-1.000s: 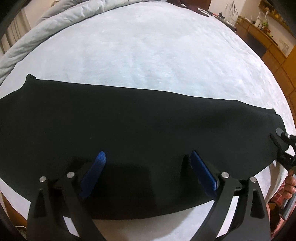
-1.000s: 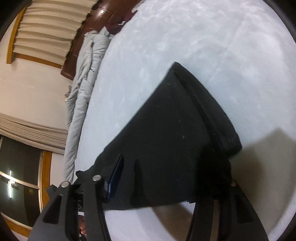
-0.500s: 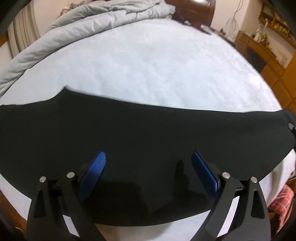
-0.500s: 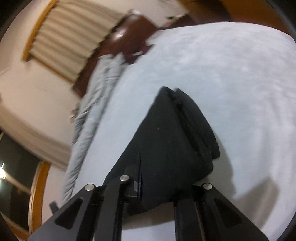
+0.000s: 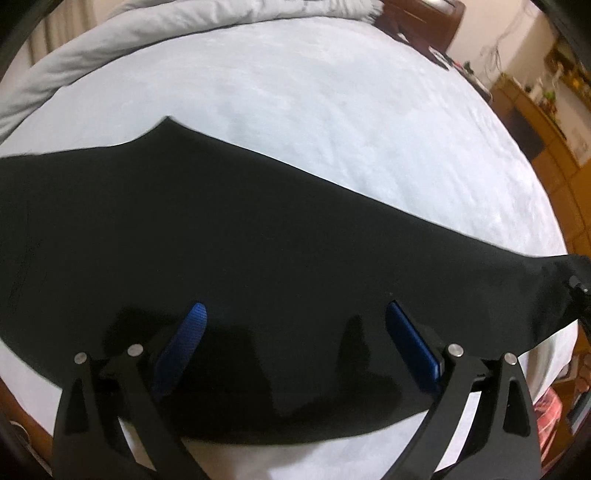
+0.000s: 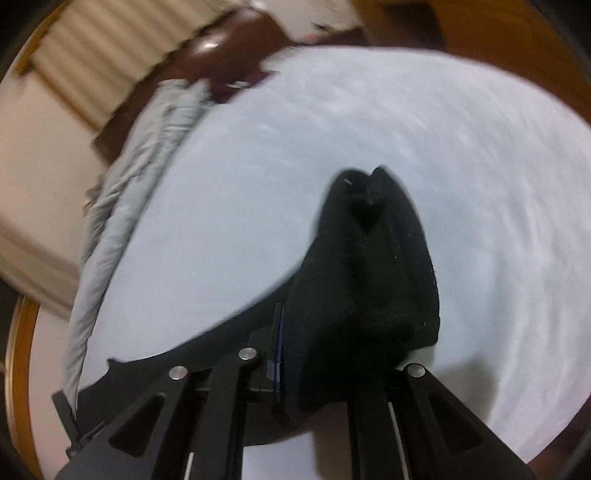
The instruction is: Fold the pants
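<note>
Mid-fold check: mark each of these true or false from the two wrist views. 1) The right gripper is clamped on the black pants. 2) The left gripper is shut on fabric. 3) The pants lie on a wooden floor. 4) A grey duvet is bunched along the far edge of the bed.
1) True. The right gripper is shut on a bunched end of the black pants.
2) False. The left gripper stands open above the pants, its blue pads wide apart, nothing between them.
3) False. They lie on a pale blue bed sheet.
4) True. The grey duvet is piled along the far edge.
</note>
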`<action>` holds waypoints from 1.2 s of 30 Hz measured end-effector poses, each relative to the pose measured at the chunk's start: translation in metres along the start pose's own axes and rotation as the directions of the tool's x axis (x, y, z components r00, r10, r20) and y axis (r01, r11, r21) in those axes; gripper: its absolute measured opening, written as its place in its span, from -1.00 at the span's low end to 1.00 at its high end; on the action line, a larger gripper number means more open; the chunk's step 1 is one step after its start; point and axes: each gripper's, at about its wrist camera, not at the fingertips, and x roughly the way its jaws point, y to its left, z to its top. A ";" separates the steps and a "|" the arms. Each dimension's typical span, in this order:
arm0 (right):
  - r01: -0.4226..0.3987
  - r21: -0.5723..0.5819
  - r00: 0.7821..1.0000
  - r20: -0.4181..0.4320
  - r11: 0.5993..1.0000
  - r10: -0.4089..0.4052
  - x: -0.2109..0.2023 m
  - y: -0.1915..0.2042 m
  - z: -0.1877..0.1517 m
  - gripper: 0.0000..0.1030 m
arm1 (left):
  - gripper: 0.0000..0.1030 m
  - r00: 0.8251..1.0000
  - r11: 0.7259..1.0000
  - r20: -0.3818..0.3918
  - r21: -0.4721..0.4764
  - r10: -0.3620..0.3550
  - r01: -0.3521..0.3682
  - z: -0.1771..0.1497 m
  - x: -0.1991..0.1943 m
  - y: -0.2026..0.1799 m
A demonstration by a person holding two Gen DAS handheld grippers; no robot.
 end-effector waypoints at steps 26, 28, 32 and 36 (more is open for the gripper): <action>-0.133 -0.463 0.941 -0.336 0.876 -0.034 0.122 0.230 -0.152 -0.17 | 0.89 1.000 0.980 0.001 -0.199 -0.014 0.014 0.018 -0.028 0.095; -0.234 -0.437 0.920 -0.389 0.868 0.052 0.120 0.236 -0.153 0.26 | 0.89 1.000 0.982 -0.008 -0.187 -0.022 0.020 0.020 -0.026 0.088; -0.521 -0.230 0.776 -0.530 0.822 0.344 0.106 0.226 -0.153 0.49 | 0.89 0.995 0.979 -0.052 -0.186 -0.090 0.079 0.021 -0.019 0.074; -0.510 -0.193 0.792 -0.486 0.839 0.370 0.082 0.196 -0.137 0.49 | 0.89 0.979 0.969 -0.105 -0.192 -0.174 0.152 0.014 -0.006 0.050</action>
